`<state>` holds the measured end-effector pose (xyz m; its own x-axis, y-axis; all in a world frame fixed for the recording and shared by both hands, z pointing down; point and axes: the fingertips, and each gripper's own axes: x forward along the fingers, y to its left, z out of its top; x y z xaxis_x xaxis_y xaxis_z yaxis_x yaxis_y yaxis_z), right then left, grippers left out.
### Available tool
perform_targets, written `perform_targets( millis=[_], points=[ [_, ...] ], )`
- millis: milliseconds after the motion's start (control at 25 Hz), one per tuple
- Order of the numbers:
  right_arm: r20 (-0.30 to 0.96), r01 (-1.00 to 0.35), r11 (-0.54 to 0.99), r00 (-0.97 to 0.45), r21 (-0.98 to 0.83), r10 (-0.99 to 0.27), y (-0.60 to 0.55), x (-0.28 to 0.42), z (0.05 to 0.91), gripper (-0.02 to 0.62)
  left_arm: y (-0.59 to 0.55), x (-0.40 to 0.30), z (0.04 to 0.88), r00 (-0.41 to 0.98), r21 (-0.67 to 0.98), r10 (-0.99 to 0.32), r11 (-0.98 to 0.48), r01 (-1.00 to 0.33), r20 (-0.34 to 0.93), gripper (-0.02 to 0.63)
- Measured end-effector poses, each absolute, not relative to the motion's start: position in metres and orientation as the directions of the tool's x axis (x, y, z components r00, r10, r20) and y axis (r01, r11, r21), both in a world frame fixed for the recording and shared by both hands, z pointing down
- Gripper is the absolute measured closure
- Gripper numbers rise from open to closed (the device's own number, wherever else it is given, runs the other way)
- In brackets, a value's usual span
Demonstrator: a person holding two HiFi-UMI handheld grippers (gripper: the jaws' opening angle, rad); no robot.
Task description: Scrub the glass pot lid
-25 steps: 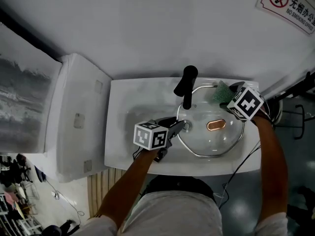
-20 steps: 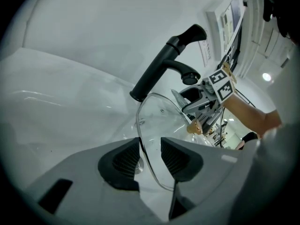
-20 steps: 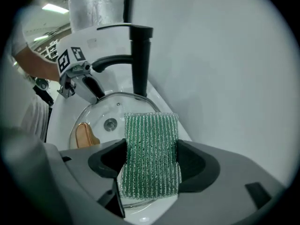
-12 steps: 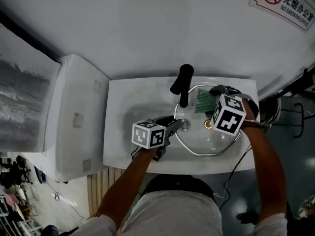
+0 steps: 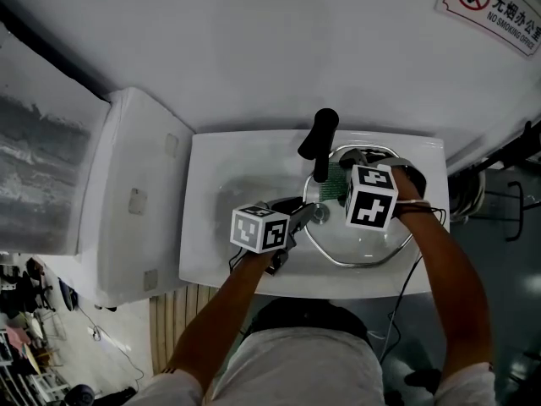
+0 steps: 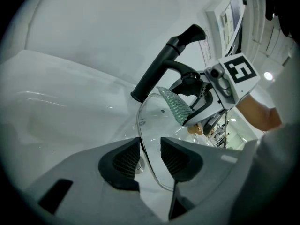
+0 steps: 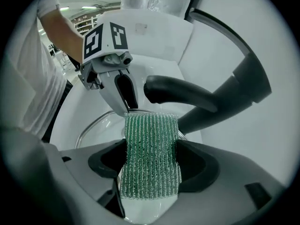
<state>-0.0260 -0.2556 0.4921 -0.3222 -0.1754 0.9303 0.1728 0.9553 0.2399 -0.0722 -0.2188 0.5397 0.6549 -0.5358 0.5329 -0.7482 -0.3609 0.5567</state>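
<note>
The glass pot lid (image 5: 363, 242) leans in the white sink (image 5: 220, 184). My left gripper (image 5: 306, 216) is shut on its left rim. In the left gripper view the rim (image 6: 143, 125) runs between the two ribbed pads (image 6: 124, 161). My right gripper (image 5: 340, 184) is shut on a green scrubbing pad (image 5: 331, 186), which lies against the lid's far side close to the faucet. In the right gripper view the pad (image 7: 150, 158) fills the gap between the jaws, with the lid (image 7: 101, 125) and my left gripper (image 7: 123, 90) beyond it. The right gripper's cube hides the lid's knob in the head view.
A black faucet (image 5: 319, 146) stands at the back of the sink, right over the pad. A white cabinet (image 5: 127, 201) adjoins the sink on the left. A no-smoking sign (image 5: 494, 11) hangs on the wall. Cables and a dark stand (image 5: 499, 193) are at the right.
My right gripper carried the green pad leftward across the lid, from its far right rim to beside the faucet. The left gripper kept its hold and barely moved.
</note>
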Motion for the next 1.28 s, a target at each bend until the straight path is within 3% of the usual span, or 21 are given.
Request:
perform_targets(
  millis=[360,680,880,1280],
  points=[
    [0.946,0.251,0.961,-0.324,0.118,-0.031,-0.243,-0.040,0.499,0.264,-0.219,-0.072,0.540,0.655,0.560,-0.537,-0.358,-0.747,0.532,0.459],
    [0.956,0.228,0.969,-0.294,0.092,-0.021,-0.258,-0.014,0.501,0.264,-0.219,-0.073,0.540,0.655,0.560,-0.536,-0.356,-0.748,0.533,0.460],
    [0.950,0.104,0.988,-0.301,0.114,-0.078,-0.276,0.016,0.496,0.264,-0.219,-0.074,0.540,0.653,0.559,-0.536,-0.355,-0.750,0.535,0.462],
    [0.919,-0.340,0.923,-0.275,0.182,-0.282,-0.308,0.119,0.491,0.264,-0.218,-0.075,0.540,0.652,0.555,-0.535,-0.358,-0.751,0.537,0.466]
  ],
)
